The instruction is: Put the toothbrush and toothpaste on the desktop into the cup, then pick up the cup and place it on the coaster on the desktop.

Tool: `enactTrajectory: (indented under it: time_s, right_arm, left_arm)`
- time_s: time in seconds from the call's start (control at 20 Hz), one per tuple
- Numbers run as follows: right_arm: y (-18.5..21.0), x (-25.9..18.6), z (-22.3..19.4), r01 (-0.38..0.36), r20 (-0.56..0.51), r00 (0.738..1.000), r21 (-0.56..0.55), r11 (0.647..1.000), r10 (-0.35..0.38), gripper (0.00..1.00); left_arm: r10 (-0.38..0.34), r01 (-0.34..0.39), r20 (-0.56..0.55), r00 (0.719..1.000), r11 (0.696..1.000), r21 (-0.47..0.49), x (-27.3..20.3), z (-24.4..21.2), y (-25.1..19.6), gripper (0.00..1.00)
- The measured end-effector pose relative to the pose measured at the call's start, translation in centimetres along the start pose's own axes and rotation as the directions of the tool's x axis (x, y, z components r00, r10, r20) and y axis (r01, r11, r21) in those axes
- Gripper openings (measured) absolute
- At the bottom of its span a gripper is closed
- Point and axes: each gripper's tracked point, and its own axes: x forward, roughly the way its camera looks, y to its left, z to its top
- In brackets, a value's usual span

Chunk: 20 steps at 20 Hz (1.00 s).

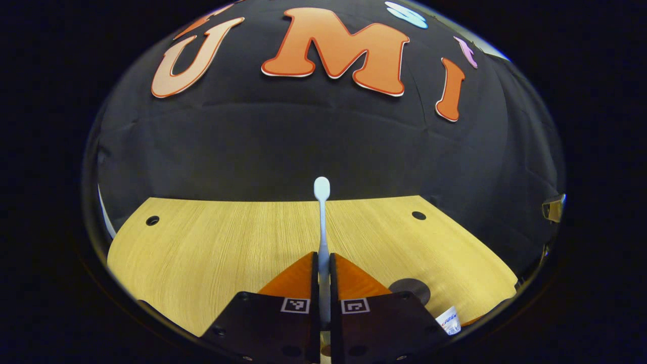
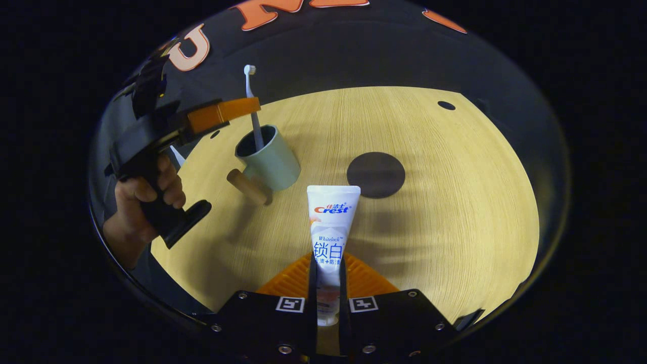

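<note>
Both tools clamped — left tool (image 1: 324, 268) pinches the toothbrush (image 1: 322, 212) over the cup (image 2: 268, 156), right tool (image 2: 327, 275) grips the toothpaste (image 2: 331, 227).

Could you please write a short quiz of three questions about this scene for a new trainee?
1. True or false: the toothpaste already lies in the cup.
2. Which gripper holds the toothbrush? A) left gripper B) right gripper
3. Fill in: the dark round coaster has ___ on it.

Key: 1 false, the right gripper holds it. 2 A, with its lower end in the cup. 3 nothing.
</note>
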Motion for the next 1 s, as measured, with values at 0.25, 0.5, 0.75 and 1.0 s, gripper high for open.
enactTrajectory:
  time_s: [0.25,0.5,0.75,1.0]
  right_arm:
    - [-0.2,-0.5,1.8,0.009,0.010,1.000,0.016,1.000,-0.009,0.18]
    - [-0.9,-0.8,2.6,0.024,0.010,1.000,0.012,1.000,-0.024,0.18]
    - [-0.8,-1.0,4.1,0.039,0.024,0.999,-0.005,0.999,-0.039,0.18]
    - [-1.3,-1.5,5.5,0.038,0.038,0.999,-0.023,0.999,-0.037,0.18]
  left_arm:
    - [0.022,-0.023,-0.050,0.998,0.999,-0.022,0.0,-1.8,0.1,0.08]
    - [0.031,-0.030,-0.066,0.997,0.999,0.018,0.0,-2.4,0.2,0.08]
    - [0.038,-0.033,-0.099,0.994,0.998,0.049,-0.1,-3.3,0.6,0.11]
    - [0.023,-0.015,-0.125,0.992,0.998,0.059,-1.0,-3.9,0.8,0.11]
